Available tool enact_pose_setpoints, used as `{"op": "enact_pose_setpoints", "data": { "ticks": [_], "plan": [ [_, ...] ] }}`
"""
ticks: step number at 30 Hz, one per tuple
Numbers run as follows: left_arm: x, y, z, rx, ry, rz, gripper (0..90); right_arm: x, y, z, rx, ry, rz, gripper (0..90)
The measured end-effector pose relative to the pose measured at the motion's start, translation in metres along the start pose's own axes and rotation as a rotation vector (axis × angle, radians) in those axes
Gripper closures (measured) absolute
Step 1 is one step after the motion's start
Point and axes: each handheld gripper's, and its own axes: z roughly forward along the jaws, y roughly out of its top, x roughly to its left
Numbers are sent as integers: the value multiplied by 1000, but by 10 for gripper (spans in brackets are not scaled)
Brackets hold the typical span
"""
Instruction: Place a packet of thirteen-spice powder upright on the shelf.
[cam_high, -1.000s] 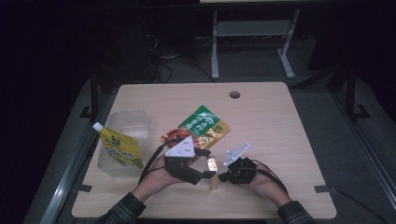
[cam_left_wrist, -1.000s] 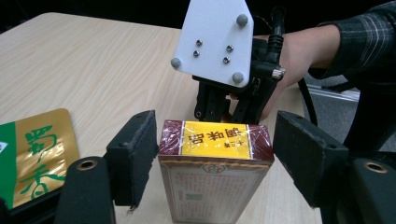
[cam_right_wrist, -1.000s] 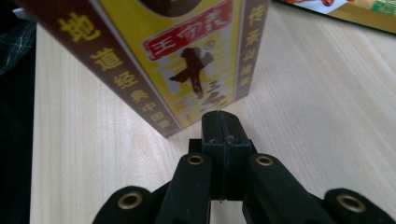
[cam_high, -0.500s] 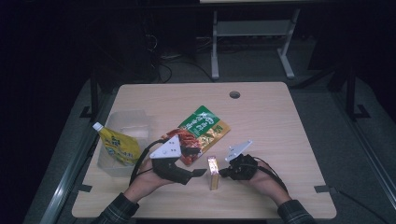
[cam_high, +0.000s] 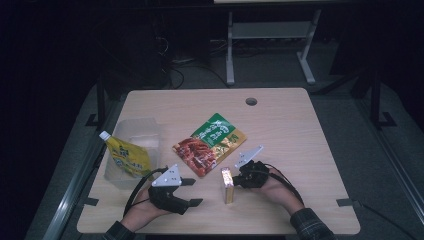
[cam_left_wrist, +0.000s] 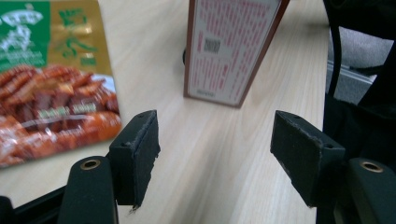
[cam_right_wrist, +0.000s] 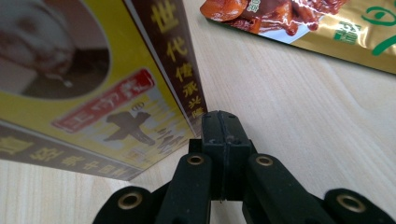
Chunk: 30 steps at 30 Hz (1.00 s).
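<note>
Claws flanking a box on the counter (cam_high: 300, 130)

Tub (cam_high: 134, 150) at far left holds a yellow pouch (cam_high: 126, 155), its lower part blurred behind the clear wall. Left claw (cam_high: 192, 192) gapes wide with nothing between the jaws. Ahead of it stands the box (cam_high: 227, 185), top cut off in the left gripper view. Sauce packet (cam_high: 210, 144) lies flat just behind. Right claw (cam_right_wrist: 219, 126) is closed tight, empty, its tip at the box's edge; contact is unclear.

You've got a bright, evenly lit pale wooden tabletop (cam_high: 290, 130) w/ surroundings near black; gripper views sharp mid-frame, close yellow-and-brown printed box (cam_right_wrist: 93, 93) blurred, glossy red-and-green food pouch (cam_right_wrist: 317, 18) shows glare.
</note>
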Motion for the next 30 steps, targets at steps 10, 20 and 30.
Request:
{"op": "enact_pose_setpoints", "data": {
  "ticks": [10, 20, 30],
  "plan": [
    [-5, 4, 29, 63, -54, 53, 502, -1, 3, 7, -1, 15, -1, 900],
    [-12, 15, 62, 77, -115, 68, 897, -1, 9, 10, 3, 18, -8, 900],
    [-16, 19, 75, 50, -118, 60, 897, -1, 12, 14, 2, 32, -29, 900]
  ]
}}
